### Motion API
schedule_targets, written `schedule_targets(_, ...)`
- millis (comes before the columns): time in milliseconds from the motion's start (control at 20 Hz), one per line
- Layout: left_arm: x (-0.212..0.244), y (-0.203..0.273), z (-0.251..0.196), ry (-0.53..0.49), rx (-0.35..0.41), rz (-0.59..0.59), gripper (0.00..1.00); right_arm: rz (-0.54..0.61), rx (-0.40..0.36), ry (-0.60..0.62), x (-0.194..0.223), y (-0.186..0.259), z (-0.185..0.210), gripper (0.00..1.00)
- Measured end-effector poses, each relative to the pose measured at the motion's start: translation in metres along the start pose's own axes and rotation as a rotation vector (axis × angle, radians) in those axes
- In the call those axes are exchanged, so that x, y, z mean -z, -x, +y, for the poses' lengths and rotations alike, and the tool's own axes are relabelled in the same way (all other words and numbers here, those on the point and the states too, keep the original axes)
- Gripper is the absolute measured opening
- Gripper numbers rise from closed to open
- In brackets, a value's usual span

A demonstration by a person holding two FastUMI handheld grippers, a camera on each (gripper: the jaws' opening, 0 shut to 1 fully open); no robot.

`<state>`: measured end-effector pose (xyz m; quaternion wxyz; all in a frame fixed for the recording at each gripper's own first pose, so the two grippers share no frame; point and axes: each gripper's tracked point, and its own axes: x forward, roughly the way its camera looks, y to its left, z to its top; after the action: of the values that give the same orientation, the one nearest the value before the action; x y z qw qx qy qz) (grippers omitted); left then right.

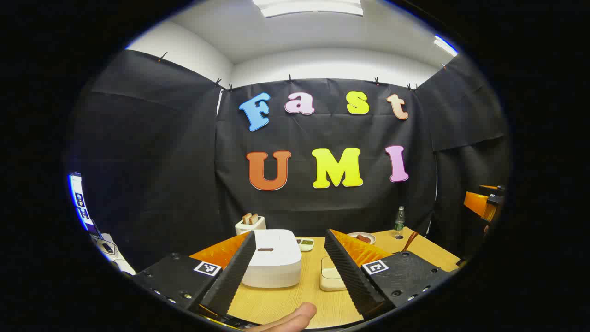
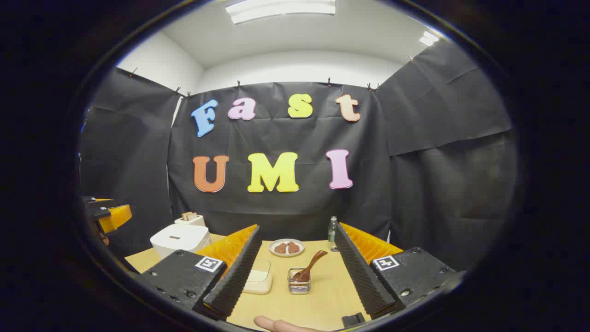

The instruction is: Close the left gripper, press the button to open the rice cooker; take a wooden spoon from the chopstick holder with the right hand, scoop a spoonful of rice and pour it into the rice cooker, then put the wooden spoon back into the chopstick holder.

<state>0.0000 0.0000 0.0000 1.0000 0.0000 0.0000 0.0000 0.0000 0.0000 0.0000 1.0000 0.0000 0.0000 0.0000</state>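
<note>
The left gripper (image 1: 289, 272) hangs above the table (image 1: 276, 304) with its 2 fingers spread wide and nothing between them; the white rice cooker (image 1: 274, 258), lid down, sits just ahead. The right gripper (image 2: 297, 276) is likewise wide apart and empty, facing the wooden spoon (image 2: 311, 265) leaning in the chopstick holder (image 2: 298, 282), beside the rice dish (image 2: 259, 276).

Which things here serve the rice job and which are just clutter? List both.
For the job: rice cooker, wooden spoon, chopstick holder, rice container.

Lying about: toaster with bread, plate of food, green bottle, small dish.
</note>
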Motion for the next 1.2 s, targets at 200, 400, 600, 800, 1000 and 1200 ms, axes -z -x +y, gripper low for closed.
schedule_targets(200,-0.001,0.003,-0.002,-0.001,0.01,-0.015,0.96,0.006,0.003,0.003,0.003,-0.001,-0.001,1.0)
schedule_targets(400,-0.001,0.004,-0.003,0.005,0.021,-0.023,0.96,0.018,-0.002,0.0,0.005,-0.002,0.002,1.0)
schedule_targets(600,-0.002,0.003,-0.002,0.023,0.043,-0.031,0.96,0.021,-0.006,0.005,0.008,-0.003,0.004,1.0)
schedule_targets(800,-0.001,-0.005,0.011,0.027,0.031,-0.039,0.95,0.023,-0.014,0.011,0.014,-0.005,0.008,1.0)
schedule_targets(1000,0.011,-0.017,0.021,0.015,0.025,0.003,0.95,0.035,-0.027,0.012,0.021,-0.011,0.016,0.99)
schedule_targets(1200,0.018,-0.031,0.033,-0.006,-0.005,0.028,0.95,0.027,-0.035,0.007,0.025,-0.016,0.021,1.0)
